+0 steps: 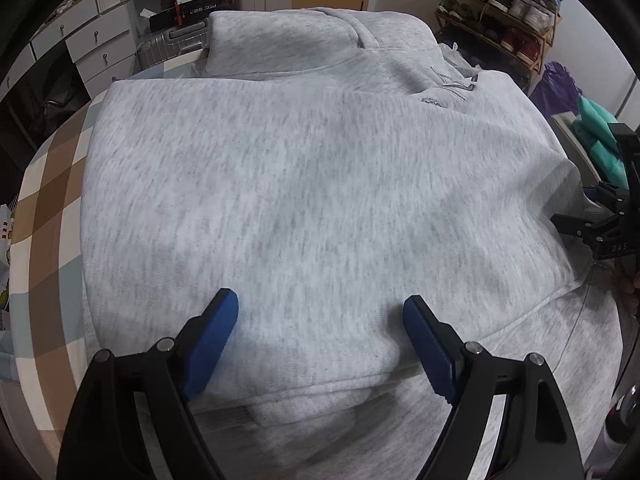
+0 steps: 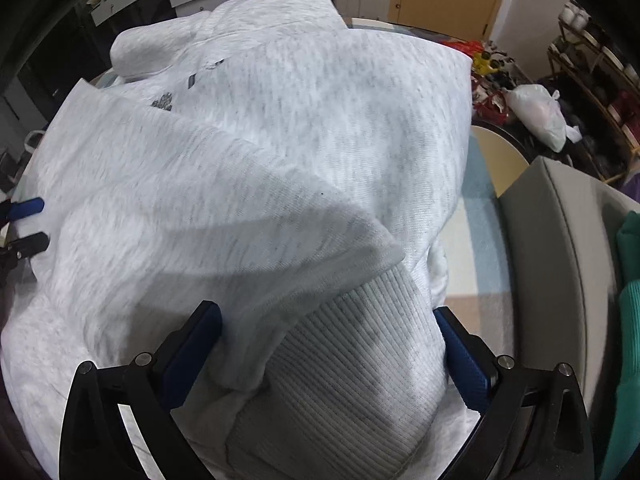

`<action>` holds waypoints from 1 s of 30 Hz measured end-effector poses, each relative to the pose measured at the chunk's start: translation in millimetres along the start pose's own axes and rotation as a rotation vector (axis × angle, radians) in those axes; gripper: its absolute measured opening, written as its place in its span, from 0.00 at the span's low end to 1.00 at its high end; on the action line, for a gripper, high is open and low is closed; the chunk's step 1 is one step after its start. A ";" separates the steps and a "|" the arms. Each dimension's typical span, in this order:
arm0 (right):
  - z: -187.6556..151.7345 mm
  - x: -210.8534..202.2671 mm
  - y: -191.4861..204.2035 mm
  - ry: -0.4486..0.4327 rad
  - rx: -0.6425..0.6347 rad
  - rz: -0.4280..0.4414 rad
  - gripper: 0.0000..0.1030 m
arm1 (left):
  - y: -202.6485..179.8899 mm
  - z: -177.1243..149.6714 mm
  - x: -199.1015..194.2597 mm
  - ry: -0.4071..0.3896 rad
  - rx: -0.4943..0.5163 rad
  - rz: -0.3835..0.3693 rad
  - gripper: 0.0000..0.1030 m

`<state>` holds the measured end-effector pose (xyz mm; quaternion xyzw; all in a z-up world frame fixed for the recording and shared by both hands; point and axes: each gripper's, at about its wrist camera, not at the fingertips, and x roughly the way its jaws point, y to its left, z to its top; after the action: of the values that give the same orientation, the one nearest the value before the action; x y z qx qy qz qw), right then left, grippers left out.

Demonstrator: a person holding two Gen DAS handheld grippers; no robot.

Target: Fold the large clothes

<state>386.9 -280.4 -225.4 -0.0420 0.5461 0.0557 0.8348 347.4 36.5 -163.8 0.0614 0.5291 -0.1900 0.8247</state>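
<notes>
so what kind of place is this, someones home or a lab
Most likely a lived-in home: a shoe rack full of sneakers, a white drawer unit, and a checked tablecloth under the grey hoodie.

Shoe rack (image 1: 508, 12), white drawers (image 1: 92, 36)

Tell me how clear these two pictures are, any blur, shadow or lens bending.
Left wrist view: the grey sweatshirt looks smeared by motion blur, the left gripper stays sharp, and the checked tablecloth curves with the fisheye. Right wrist view: a dark shadow band crosses the folded sleeve, the ribbed cuff between the right gripper fingers is crisp, and the corners are black.
</notes>
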 end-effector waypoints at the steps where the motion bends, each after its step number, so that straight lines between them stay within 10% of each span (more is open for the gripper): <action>1: -4.2 -2.0 5.0 0.008 -0.009 0.010 1.00 | 1.5 -2.7 -1.8 0.006 0.006 0.002 0.78; 12: -29.1 -28.2 37.5 -0.031 -0.086 -0.063 0.96 | 11.8 -1.5 -48.6 -0.033 -0.148 -0.122 0.79; 19: -4.6 -100.9 49.0 -0.323 -0.050 0.047 0.96 | -7.3 17.7 -41.4 -0.067 -0.114 -0.067 0.79; 24: 28.5 -60.4 95.2 -0.221 -0.150 -0.060 0.95 | 2.0 32.0 19.8 0.074 -0.208 -0.026 0.79; 30: 39.4 7.9 82.5 -0.104 -0.133 -0.152 0.99 | 5.2 36.3 23.9 0.063 -0.238 -0.014 0.83</action>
<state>414.3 -193.1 -217.6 -0.1356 0.4923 0.0304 0.8593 388.9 24.4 -170.1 -0.0347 0.5739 -0.1296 0.8079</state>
